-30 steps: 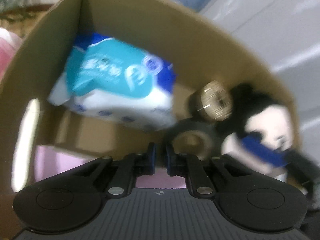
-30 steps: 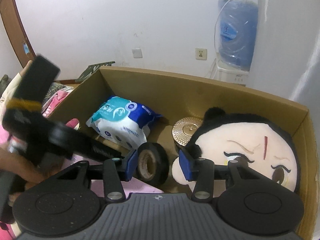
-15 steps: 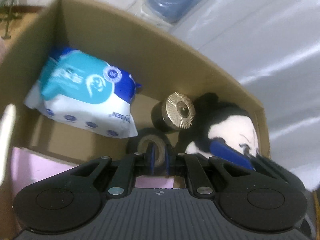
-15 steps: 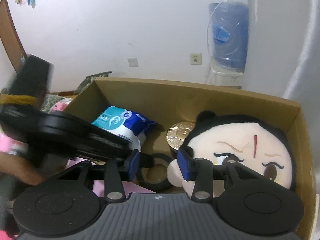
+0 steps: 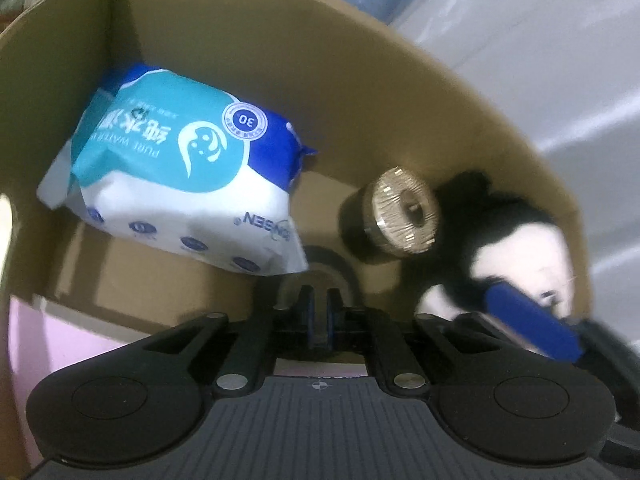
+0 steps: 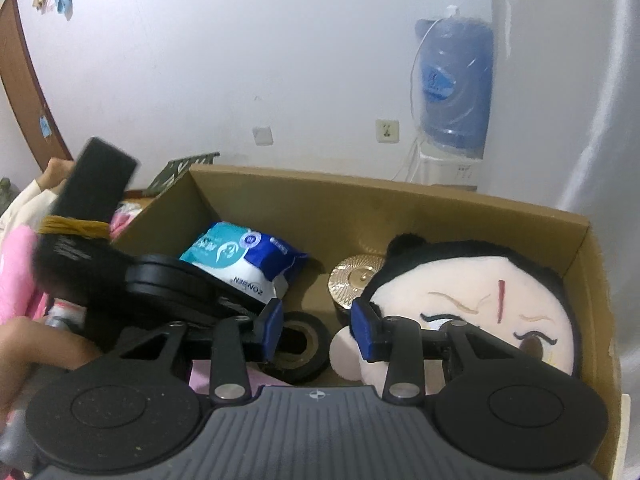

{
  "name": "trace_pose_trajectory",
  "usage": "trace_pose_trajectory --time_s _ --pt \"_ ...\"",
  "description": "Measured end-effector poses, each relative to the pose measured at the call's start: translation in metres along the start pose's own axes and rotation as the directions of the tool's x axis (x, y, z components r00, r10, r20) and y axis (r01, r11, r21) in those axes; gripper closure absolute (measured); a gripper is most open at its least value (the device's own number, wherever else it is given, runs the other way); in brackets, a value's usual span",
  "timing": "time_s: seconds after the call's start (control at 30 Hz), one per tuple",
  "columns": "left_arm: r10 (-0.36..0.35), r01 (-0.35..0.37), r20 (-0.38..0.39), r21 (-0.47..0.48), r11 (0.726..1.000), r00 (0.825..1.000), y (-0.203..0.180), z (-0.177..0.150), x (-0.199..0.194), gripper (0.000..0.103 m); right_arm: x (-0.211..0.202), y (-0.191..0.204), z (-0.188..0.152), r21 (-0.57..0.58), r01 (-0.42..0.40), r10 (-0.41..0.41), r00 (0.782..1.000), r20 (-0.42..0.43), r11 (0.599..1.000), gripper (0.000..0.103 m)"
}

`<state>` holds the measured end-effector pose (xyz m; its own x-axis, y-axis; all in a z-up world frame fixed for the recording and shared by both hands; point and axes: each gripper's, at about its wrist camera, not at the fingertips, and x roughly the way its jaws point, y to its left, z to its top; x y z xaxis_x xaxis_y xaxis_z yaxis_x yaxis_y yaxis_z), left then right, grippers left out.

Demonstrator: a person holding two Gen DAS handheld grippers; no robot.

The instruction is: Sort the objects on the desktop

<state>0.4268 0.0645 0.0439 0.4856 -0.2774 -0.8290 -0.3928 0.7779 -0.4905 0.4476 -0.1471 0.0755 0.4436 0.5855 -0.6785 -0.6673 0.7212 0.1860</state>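
An open cardboard box (image 6: 400, 208) holds a blue-and-white wet wipes pack (image 6: 240, 264), a gold-lidded jar (image 6: 356, 280), a black-haired plush head (image 6: 480, 304) and a black tape roll (image 6: 300, 344). My left gripper (image 5: 319, 312) is shut, its tips right at the tape roll (image 5: 332, 260); whether they touch it I cannot tell. Its black body (image 6: 172, 280) reaches in from the left. My right gripper (image 6: 316, 332) hovers open over the box's near side, nothing pressed between its blue pads (image 6: 362, 332). The wipes pack (image 5: 176, 184) leans on the far wall beside the jar (image 5: 404, 216).
A blue water bottle (image 6: 452, 88) on a dispenser stands behind the box against the white wall. A person's hand and pink sleeve (image 6: 16, 280) are at the left. A pink surface (image 5: 60, 344) lies beside the box's near wall.
The tape roll has tipped from upright to lying nearly flat. My left gripper now sits directly at it. The right jaws have narrowed a little.
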Motion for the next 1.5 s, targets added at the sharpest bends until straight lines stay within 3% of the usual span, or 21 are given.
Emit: trace_pose_trajectory --time_s 0.2,0.23,0.3,0.37,0.43,0.5,0.57,0.6,0.7,0.83,0.9,1.0,1.1,1.17,1.27,1.4,1.5 --pt "-0.076 0.077 0.091 -0.005 0.997 0.993 -0.003 -0.006 -0.047 0.090 -0.021 -0.005 -0.005 0.030 -0.052 0.049 0.993 0.108 0.998 0.061" --pt "-0.084 0.083 0.119 0.013 0.996 0.989 -0.003 -0.012 -0.059 0.087 -0.026 -0.004 -0.007 0.013 -0.046 0.044 0.992 0.122 0.999 0.060" --pt "-0.084 0.073 0.161 0.073 0.995 0.983 -0.012 -0.019 -0.077 0.068 -0.037 0.000 -0.012 -0.013 -0.044 0.045 0.989 0.140 0.999 0.060" --pt "-0.082 0.056 0.215 0.128 0.990 0.973 -0.013 -0.032 -0.098 0.065 -0.047 0.002 -0.018 -0.027 -0.062 0.065 0.986 0.152 0.998 0.060" --pt "-0.099 0.049 0.280 0.181 0.982 0.955 -0.011 -0.050 -0.121 0.065 -0.057 0.004 -0.026 -0.039 -0.084 0.089 0.984 0.153 0.996 0.060" --pt "-0.159 0.103 0.346 0.174 0.979 0.925 -0.013 -0.076 -0.116 0.065 -0.069 0.005 -0.037 -0.059 -0.087 0.095 0.982 0.166 0.994 0.059" --pt "-0.194 0.134 0.374 0.180 0.975 0.907 -0.013 -0.091 -0.107 0.065 -0.075 0.009 -0.045 -0.112 -0.055 0.072 0.985 0.156 0.992 0.059" --pt "-0.170 0.089 0.404 0.212 0.973 0.899 -0.017 -0.099 -0.098 0.064 -0.076 0.011 -0.048 -0.133 -0.029 0.050 0.987 0.154 0.991 0.059" --pt "-0.012 -0.127 0.460 0.270 0.954 0.888 -0.026 -0.107 -0.092 0.059 -0.074 0.008 -0.053 -0.115 0.019 -0.005 0.992 0.125 0.993 0.059" --pt "-0.027 -0.096 0.421 0.268 0.959 0.907 -0.022 -0.111 -0.082 0.059 -0.084 -0.001 -0.063 -0.042 -0.002 0.008 0.992 0.124 0.999 0.059" --pt "-0.022 -0.104 0.418 0.276 0.955 0.908 -0.022 -0.118 -0.081 0.051 -0.092 0.001 -0.072 -0.046 -0.006 0.012 0.991 0.130 0.999 0.059" --pt "0.007 -0.166 0.453 0.312 0.935 0.891 -0.026 -0.138 -0.087 0.030 -0.108 0.009 -0.085 -0.065 0.000 0.009 0.990 0.143 0.998 0.048" --pt "0.041 -0.223 0.487 0.320 0.921 0.872 -0.027 -0.151 -0.092 0.016 -0.119 0.018 -0.089 -0.102 0.016 0.001 0.988 0.156 0.995 0.047" --pt "0.056 -0.249 0.509 0.320 0.914 0.859 -0.029 -0.152 -0.095 0.001 -0.119 0.021 -0.086 -0.109 0.059 -0.040 0.985 0.168 0.992 0.047" --pt "0.071 -0.291 0.541 0.333 0.897 0.838 -0.033 -0.148 -0.095 0.001 -0.111 0.016 -0.081 -0.087 0.106 -0.090 0.980 0.176 0.991 0.047" --pt "0.058 -0.278 0.542 0.334 0.901 0.839 -0.025 -0.142 -0.087 0.001 -0.102 0.001 -0.082 -0.019 0.117 -0.112 0.978 0.173 0.993 0.047" --pt "0.076 -0.305 0.563 0.325 0.895 0.823 -0.017 -0.141 -0.082 0.002 -0.098 -0.002 -0.086 -0.007 0.107 -0.105 0.985 0.137 0.994 0.047"
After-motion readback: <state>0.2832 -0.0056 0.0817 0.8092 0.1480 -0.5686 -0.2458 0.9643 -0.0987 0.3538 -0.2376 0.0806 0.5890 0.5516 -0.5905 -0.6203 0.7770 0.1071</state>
